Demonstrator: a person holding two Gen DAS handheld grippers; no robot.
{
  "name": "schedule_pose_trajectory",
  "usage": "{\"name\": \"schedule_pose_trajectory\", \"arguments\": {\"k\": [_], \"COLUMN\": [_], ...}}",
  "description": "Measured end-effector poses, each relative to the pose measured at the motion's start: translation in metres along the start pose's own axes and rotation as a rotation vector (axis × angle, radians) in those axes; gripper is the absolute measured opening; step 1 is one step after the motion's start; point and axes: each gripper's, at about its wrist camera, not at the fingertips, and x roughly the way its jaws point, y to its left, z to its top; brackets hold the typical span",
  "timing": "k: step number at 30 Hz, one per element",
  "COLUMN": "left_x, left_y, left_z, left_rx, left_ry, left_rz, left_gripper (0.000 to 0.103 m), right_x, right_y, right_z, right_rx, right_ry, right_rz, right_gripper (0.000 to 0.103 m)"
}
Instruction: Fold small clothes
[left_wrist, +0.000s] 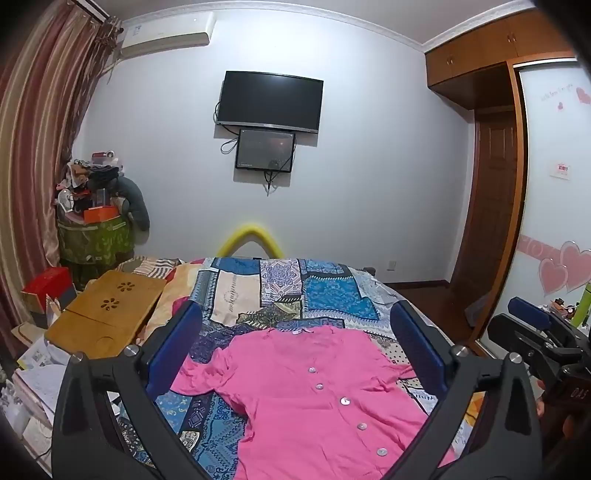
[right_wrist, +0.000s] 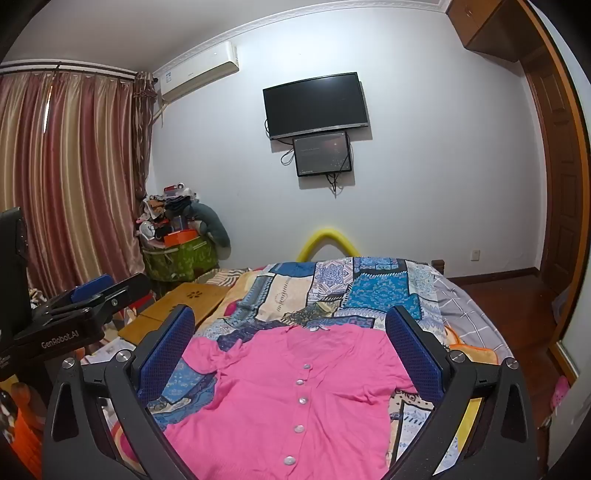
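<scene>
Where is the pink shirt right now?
The pink shirt lies spread flat, buttons up, on the patchwork quilt in both wrist views, framed between each open tongs' fingers, with the wooden lap tray off to its left.

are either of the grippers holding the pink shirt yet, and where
No, nothing is held. The left gripper and right gripper are both open above the pink shirt, which lies flat on the bed.

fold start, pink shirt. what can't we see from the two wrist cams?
- Pink shirt hem: cut off by the bottom edge and the gripper frames, both views.
- Its right sleeve: behind the left gripper finger in the left view, behind the right gripper finger in the right view.
- Small screen text: too small to read.
</scene>
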Motion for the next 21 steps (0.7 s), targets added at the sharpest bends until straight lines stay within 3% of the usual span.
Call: {"name": "schedule_pose_trajectory", "arguments": {"k": [21], "left_x": [-0.001], "left_y": [-0.0037], "left_z": [0.0005], "left_rx": [0.046], "left_ry": [-0.009], "left_rz": [0.006], "left_gripper": [0.103], "right_x": [0.0019], "right_y": [-0.0011], "right_z": [-0.0003], "right_rx": [0.008], "right_ry": [0.004], "right_rz": [0.001], "right_gripper": [0.103]}}
